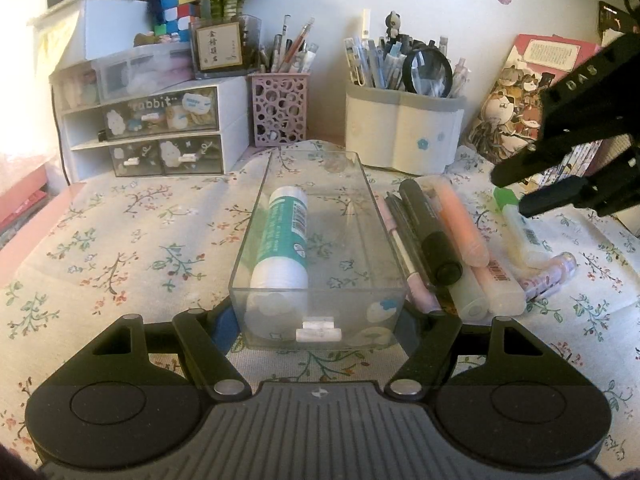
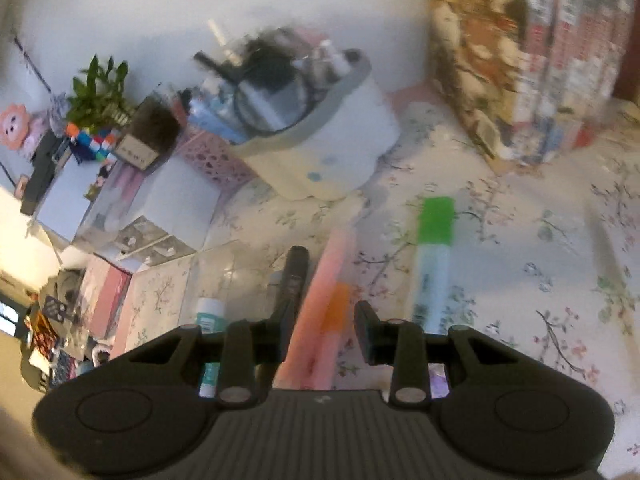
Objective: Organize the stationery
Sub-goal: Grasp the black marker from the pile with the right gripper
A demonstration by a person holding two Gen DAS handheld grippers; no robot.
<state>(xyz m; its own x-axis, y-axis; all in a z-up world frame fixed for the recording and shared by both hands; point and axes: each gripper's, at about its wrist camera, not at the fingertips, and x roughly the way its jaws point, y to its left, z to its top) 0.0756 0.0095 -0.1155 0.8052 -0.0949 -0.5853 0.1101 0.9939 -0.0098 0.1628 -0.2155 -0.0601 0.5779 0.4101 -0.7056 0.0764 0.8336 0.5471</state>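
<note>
A clear plastic drawer tray sits on the floral cloth and holds a teal-and-white glue stick. My left gripper is shut on the tray's near end, one finger on each side. To its right lie a black marker, an orange highlighter, a pink pen, pale highlighters and a green-capped highlighter. My right gripper is open, hovering over the orange highlighter, with the black marker on its left and the green-capped highlighter on its right. It also shows in the left wrist view.
A white mini drawer unit, a pink perforated pen cup and a cream pen holder with a magnifier stand along the back. Books lean at the back right. A plant and cube sit on top left.
</note>
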